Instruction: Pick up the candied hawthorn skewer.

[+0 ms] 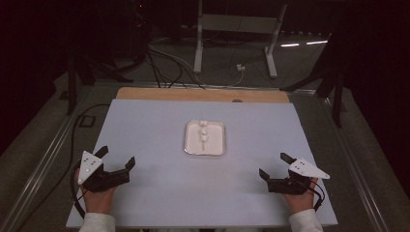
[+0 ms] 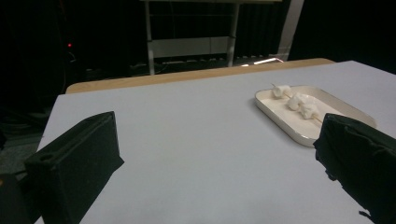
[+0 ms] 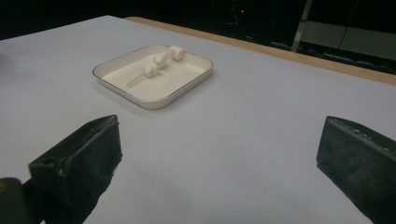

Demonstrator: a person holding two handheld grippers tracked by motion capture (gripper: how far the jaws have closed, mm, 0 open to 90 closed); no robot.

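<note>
Marshmallow skewer (image 1: 203, 133) sits in a white square tray (image 1: 217, 147) around the middle of the high view, three marshmallows on a stick. Left gripper (image 1: 117, 159) is down in the lower left, right gripper (image 1: 274, 165) lower right, both well apart from the tray. Jaws on both are spread wide, nothing between them, just bare pale table (image 1: 159, 188).
</note>
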